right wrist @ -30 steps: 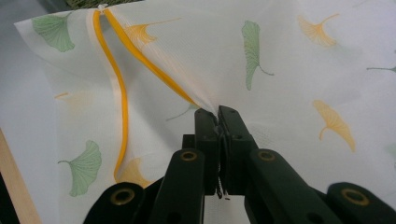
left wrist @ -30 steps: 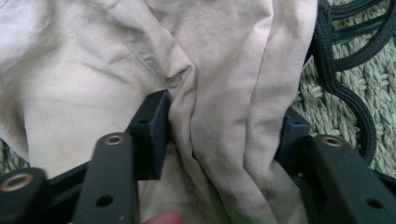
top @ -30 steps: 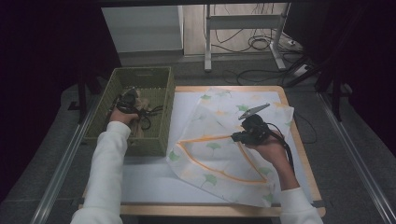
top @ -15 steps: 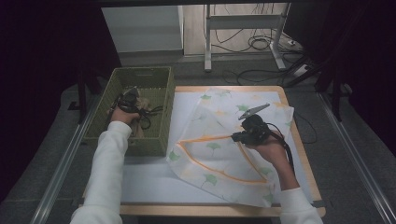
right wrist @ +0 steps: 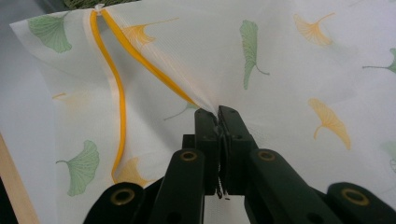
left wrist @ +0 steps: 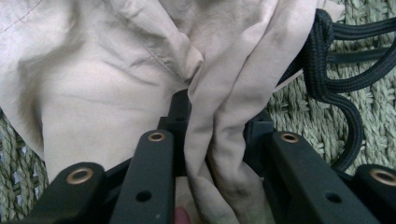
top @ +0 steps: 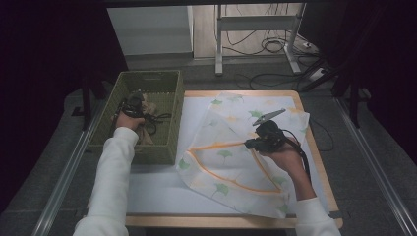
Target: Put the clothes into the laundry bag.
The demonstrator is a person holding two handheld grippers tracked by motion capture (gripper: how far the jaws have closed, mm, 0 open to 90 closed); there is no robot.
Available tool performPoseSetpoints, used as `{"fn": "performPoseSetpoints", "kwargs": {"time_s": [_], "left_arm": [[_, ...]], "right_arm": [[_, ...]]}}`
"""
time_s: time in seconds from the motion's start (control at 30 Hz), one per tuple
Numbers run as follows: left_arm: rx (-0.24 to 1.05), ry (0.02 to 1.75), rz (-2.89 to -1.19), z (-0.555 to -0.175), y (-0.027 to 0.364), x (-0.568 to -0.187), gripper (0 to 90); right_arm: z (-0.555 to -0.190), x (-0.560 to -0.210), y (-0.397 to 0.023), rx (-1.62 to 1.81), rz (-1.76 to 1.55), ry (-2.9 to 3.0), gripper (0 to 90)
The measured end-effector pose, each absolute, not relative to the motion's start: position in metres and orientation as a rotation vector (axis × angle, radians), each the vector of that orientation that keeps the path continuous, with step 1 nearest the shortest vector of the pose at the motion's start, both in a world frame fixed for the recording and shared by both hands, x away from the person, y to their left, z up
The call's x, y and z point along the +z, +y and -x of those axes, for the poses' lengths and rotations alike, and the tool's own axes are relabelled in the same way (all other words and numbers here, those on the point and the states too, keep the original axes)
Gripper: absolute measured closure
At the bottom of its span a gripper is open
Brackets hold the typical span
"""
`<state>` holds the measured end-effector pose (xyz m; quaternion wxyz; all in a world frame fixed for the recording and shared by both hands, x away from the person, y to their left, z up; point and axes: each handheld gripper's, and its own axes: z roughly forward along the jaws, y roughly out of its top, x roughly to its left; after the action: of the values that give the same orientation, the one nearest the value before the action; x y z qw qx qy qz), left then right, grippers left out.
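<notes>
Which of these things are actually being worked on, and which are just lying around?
In use:
- beige cloth, pinched by the left gripper, whose jaws have just been closing
- leaf-print bag, clamped by the right gripper
- green basket

Lying about:
- black cord in the basket
- floor cables

Dim room, grey floor (top: 373, 162), cables (top: 275, 46), metal stand (top: 255, 34).

The left gripper (top: 134, 104) reaches far-left on an outstretched arm, its jaws having just been closing on something soft. The right gripper (top: 252, 144), near-right, points left, clamped tight.
</notes>
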<state>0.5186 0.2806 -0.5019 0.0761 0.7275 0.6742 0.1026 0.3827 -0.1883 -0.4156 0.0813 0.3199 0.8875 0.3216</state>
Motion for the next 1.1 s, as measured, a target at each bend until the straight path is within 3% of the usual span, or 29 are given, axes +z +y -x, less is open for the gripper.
{"fn": "performPoseSetpoints", "kwargs": {"time_s": [0.27,1.1], "left_arm": [[0.375,1.984,-2.191,-0.515,0.278,-0.495,75.3],[0.478,1.787,-1.915,-0.479,0.302,-0.447,76.8]], "right_arm": [[-0.384,-0.416,-0.191,0.965,-0.966,2.649,86.1],[-0.385,-0.417,-0.191,0.958,-0.971,2.649,86.3]]}}
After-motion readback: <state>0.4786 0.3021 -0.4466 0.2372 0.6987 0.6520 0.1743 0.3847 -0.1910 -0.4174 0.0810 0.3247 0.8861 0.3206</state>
